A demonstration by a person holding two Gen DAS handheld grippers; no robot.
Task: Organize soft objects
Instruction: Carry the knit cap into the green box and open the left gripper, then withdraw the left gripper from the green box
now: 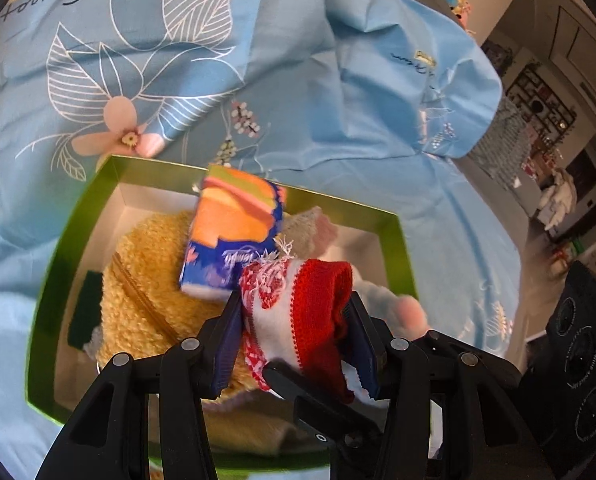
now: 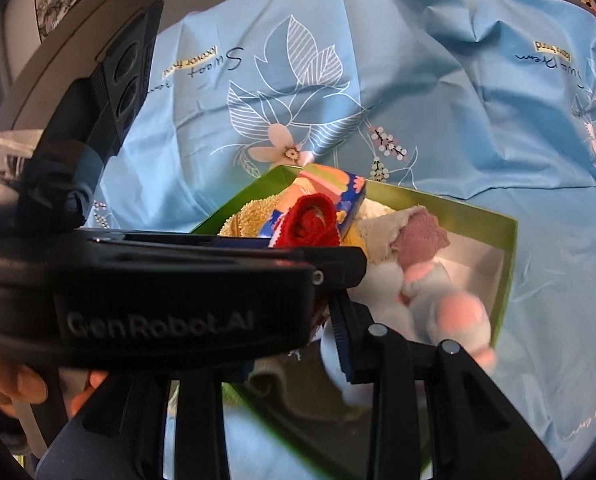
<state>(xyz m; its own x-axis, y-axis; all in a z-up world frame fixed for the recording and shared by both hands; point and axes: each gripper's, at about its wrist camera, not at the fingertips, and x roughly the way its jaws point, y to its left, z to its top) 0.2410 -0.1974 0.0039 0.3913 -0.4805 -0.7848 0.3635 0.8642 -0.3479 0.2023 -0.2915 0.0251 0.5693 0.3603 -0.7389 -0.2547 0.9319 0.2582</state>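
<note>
we've got the left gripper (image 1: 296,320) clamped on a rolled red and white cloth (image 1: 298,312) above the green box (image 1: 393,240) on the blue sheet (image 1: 298,80). right gripper (image 2: 298,360) mostly blocked by the left one, can't tell its state. tissue pack (image 1: 234,236), yellow pouch (image 1: 146,280) inside the box.

Knitted red-and-white cloth (image 1: 298,312), fuzzy yellow plush (image 1: 146,292), glossy tissue pack (image 1: 234,236), smooth printed bedsheet (image 1: 298,100), matt green box (image 1: 50,292)

Tissue pack (image 1: 234,236) lies on pouch (image 1: 146,280) in box (image 1: 393,240).
</note>
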